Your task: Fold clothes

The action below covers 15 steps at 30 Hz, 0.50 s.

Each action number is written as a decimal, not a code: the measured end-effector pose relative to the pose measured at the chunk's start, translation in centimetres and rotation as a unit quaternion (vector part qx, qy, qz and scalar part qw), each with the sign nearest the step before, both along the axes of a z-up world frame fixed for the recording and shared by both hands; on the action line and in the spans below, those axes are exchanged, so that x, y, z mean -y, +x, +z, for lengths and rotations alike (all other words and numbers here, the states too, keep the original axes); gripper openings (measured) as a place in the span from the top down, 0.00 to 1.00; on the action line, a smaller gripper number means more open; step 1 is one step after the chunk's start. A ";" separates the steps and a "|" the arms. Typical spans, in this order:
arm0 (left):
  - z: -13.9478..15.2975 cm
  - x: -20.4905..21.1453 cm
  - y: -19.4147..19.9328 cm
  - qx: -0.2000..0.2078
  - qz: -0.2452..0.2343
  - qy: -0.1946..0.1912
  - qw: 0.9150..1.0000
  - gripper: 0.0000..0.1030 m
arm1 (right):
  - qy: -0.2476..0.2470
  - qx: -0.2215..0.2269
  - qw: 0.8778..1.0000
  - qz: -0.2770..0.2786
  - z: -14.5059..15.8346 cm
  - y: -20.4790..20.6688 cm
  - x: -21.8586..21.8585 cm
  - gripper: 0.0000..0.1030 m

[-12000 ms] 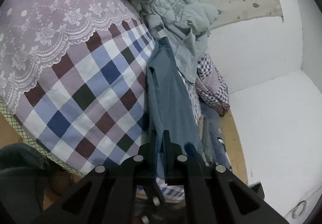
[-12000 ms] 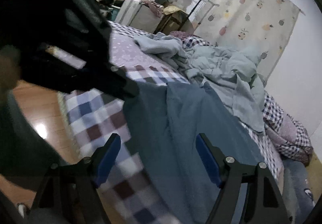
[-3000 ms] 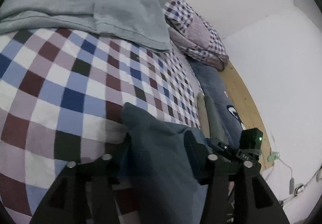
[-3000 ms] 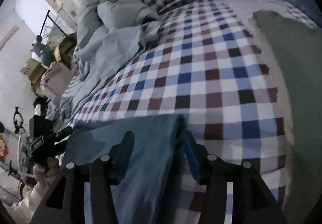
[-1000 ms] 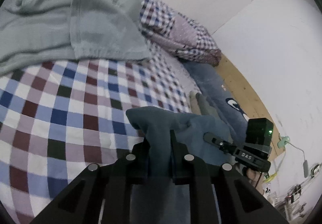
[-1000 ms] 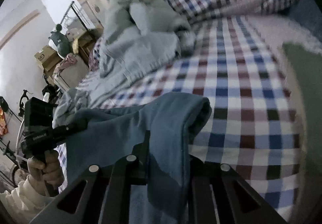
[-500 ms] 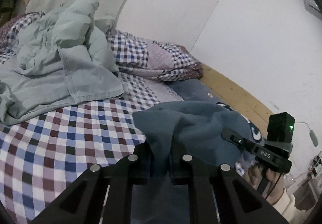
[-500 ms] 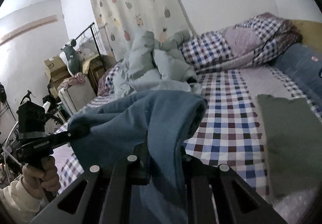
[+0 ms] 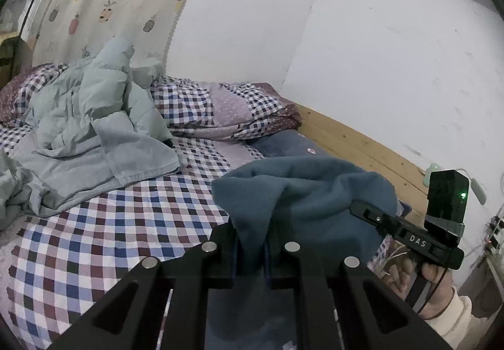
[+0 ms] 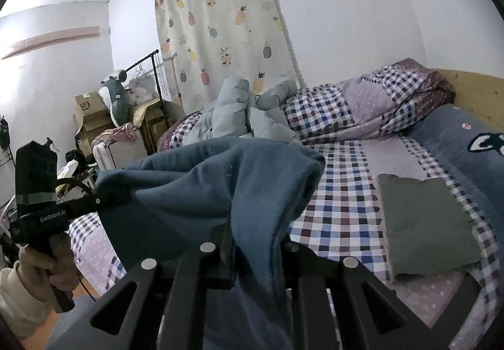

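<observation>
Fleecy blue garment (image 9: 302,189) hangs bunched between both clamped grippers.

Matt, fuzzy blue fleece garment (image 9: 302,192)

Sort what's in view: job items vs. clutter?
Job:
blue fleece garment, pinched by left tongs and right tongs
folded olive garment
pale green clothes heap

Lying about:
checked quilt
pineapple curtain
cardboard boxes
</observation>
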<state>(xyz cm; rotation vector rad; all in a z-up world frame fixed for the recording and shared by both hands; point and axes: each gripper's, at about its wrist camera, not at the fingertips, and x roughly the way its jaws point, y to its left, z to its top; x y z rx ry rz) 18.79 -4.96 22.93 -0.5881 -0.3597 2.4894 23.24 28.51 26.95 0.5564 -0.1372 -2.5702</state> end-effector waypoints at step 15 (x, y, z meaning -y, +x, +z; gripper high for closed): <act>8.6 -4.9 2.8 -0.049 -0.066 0.015 0.997 0.91 | -0.037 -0.054 0.997 -0.046 7.5 5.3 -7.0 0.90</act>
